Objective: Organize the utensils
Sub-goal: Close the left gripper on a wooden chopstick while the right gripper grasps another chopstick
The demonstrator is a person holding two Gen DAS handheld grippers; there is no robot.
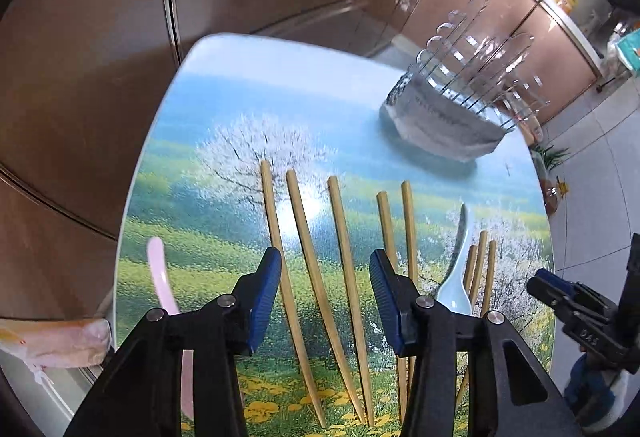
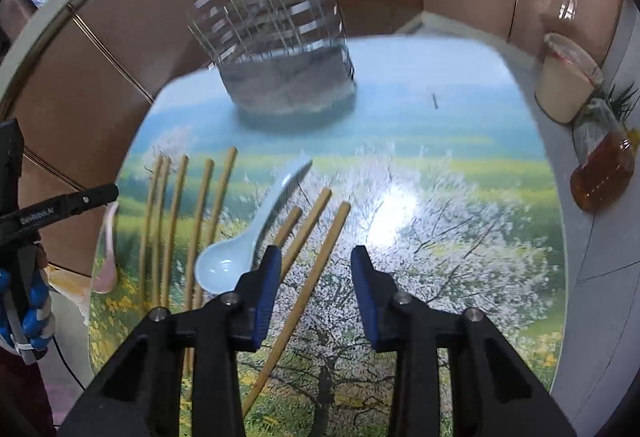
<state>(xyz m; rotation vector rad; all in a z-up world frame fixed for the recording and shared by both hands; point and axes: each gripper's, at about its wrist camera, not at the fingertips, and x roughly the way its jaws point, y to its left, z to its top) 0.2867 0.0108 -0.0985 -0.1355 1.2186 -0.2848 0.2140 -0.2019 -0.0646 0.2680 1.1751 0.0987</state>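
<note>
Both claws open, empty: left gripper (image 1: pixel 325 291) straddled two chopsticks (image 1: pixel 306 237); right gripper (image 2: pixel 314 283) over the chopstick (image 2: pixel 308 273) beside the spoon (image 2: pixel 244 249). Should've centred before pinching.

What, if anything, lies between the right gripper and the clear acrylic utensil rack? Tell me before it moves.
Nothing blocks the way. The right gripper hangs open above the bamboo chopsticks; beyond them only bare printed tabletop leads to the clear acrylic utensil rack. The pale blue plastic spoon lies off to its left.
</note>
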